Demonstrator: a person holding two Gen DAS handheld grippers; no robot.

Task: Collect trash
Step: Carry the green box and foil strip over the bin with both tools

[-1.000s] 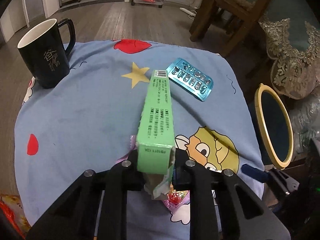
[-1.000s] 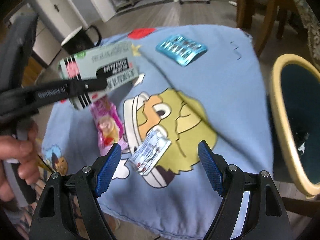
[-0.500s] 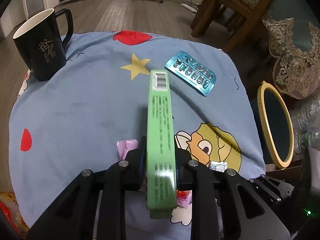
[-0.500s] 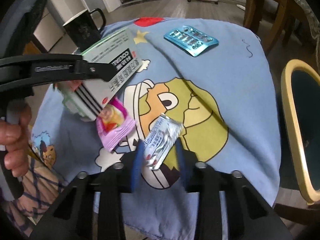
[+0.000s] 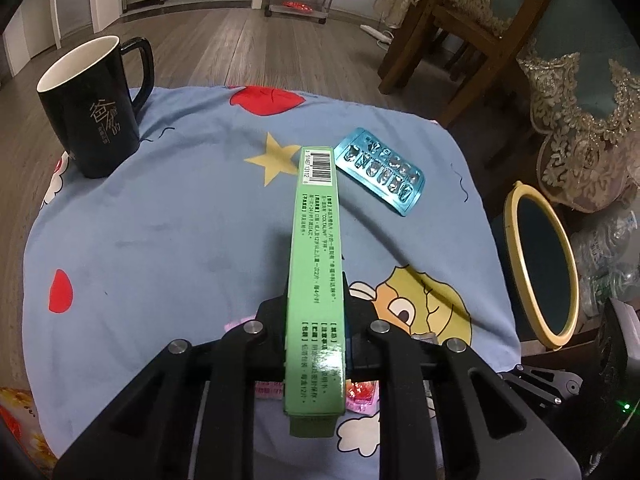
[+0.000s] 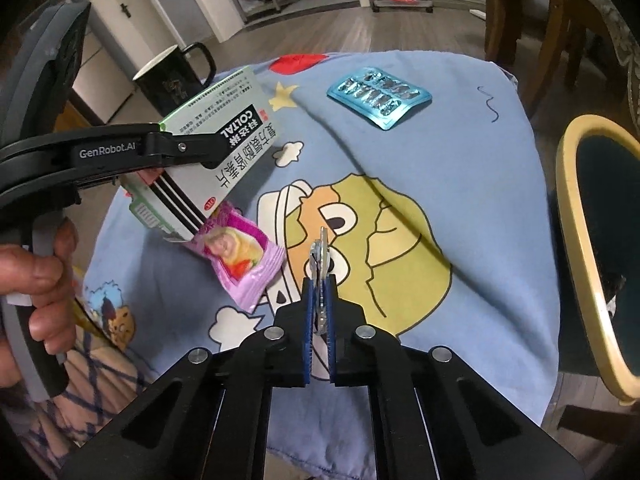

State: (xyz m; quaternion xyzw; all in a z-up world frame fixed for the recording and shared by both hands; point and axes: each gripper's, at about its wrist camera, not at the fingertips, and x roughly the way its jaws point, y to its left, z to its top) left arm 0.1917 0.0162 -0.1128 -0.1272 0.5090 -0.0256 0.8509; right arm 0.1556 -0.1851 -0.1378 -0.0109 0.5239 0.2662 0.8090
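While both hands are loaded, little is left to grab at once: the left gripper (image 5: 316, 320) is clamped on a green box (image 5: 316, 264), held edge-up above the cloth (image 5: 180, 220), and the right gripper (image 6: 319, 300) is pinched tight on a small foil wrapper (image 6: 319, 256), also lifted and standing on edge between the blue pads (image 6: 307, 312). Box looks like light cardboard, stiff along its length but crushable, one end flap torn open; the hold across its narrow faces near the back end seems sound, though the long front overhang could swing. Wrapper is thin, crinkly, near weightless, likely slippery; a firm pinch at its middle suits it. Still lying on the cloth: a pink sachet (image 6: 240, 258), just under the box's torn end, and a blue blister (image 6: 378, 96) toward the far side. Both are flat and light; the blister is stiff with raised pockets, best taken by an edge, the sachet soft and best nipped at a crimped end. A black mug (image 5: 94, 108) stands at the far left corner, well apart from the trash, not likely in the way. A yellow-rimmed bin (image 6: 592, 248) sits just beside the table on the right, seemingly the drop point. Wooden chair (image 5: 452, 40) beyond. Risk: the box's overhang catching the sachet or the mug when swung across.
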